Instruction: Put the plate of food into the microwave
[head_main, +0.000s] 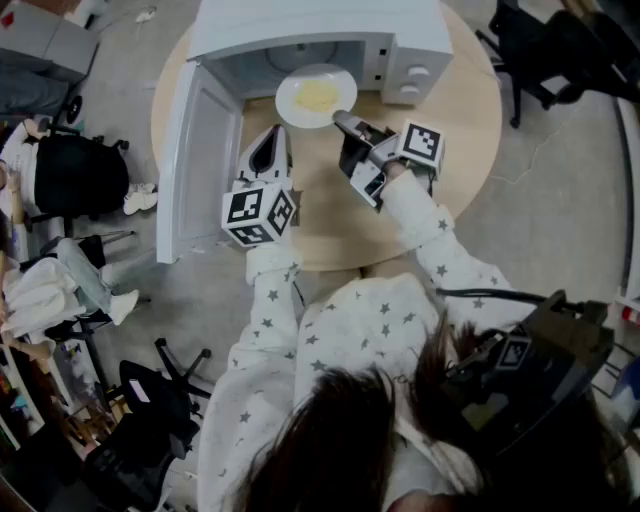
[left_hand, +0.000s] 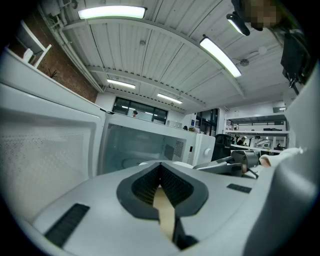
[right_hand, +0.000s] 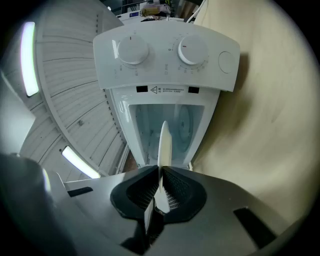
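my right gripper (head_main: 342, 120) pinches the rim of the plate (head_main: 316, 96) at the open microwave (head_main: 400, 40); my left gripper (head_main: 272, 140) is pressed together, empty.

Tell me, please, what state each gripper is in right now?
Left gripper: closed, holding nothing.
Right gripper: closed on the rim of the plate.

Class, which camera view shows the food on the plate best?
The head view: it looks down on the plate, so the yellow food shows whole. The right gripper view shows the plate only edge-on between its fingers, food hidden. The left gripper view shows at most a sliver of white rim.
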